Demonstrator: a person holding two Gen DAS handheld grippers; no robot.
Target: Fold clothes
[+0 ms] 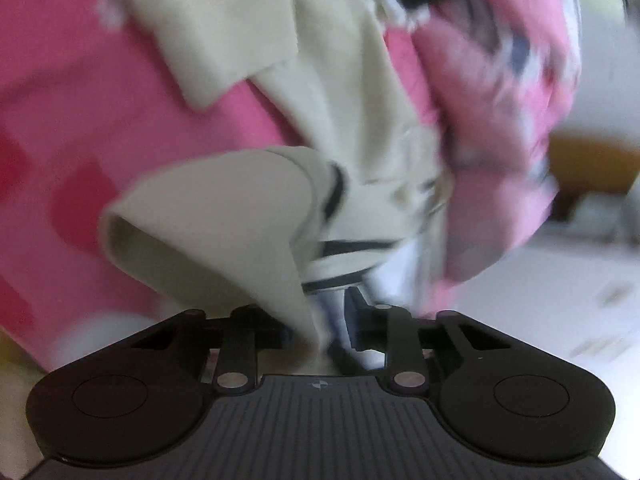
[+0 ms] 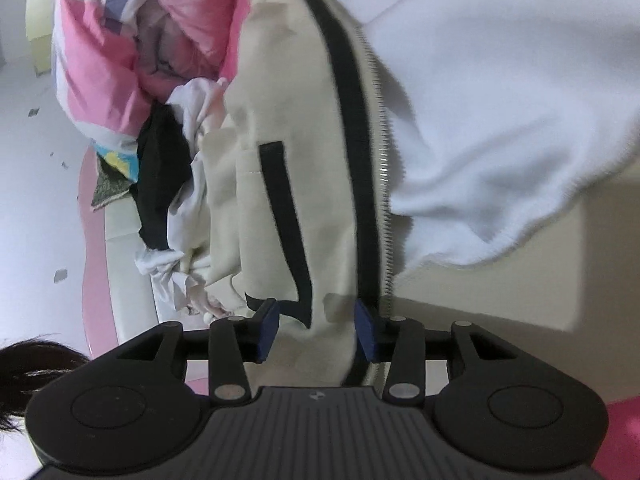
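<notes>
A cream jacket (image 1: 248, 216) with black trim and a zip hangs in front of both cameras. In the left wrist view my left gripper (image 1: 320, 328) is shut on a fold of the jacket's cream fabric, which rises from between the fingers. In the right wrist view my right gripper (image 2: 316, 328) is closed on the jacket's (image 2: 280, 160) lower front edge beside the black zip band (image 2: 352, 128), with cloth filling the gap between the blue pads (image 2: 269, 330). The jacket's white lining (image 2: 500, 112) spreads to the right.
A pink bedspread (image 1: 80, 128) lies behind the jacket. A pile of pink patterned bedding (image 2: 120, 40), a black garment (image 2: 160, 176) and white crumpled cloth (image 2: 188, 240) lie at the left. A pale floor (image 2: 36, 200) shows at the left, and dark hair (image 2: 28, 368) at the lower left.
</notes>
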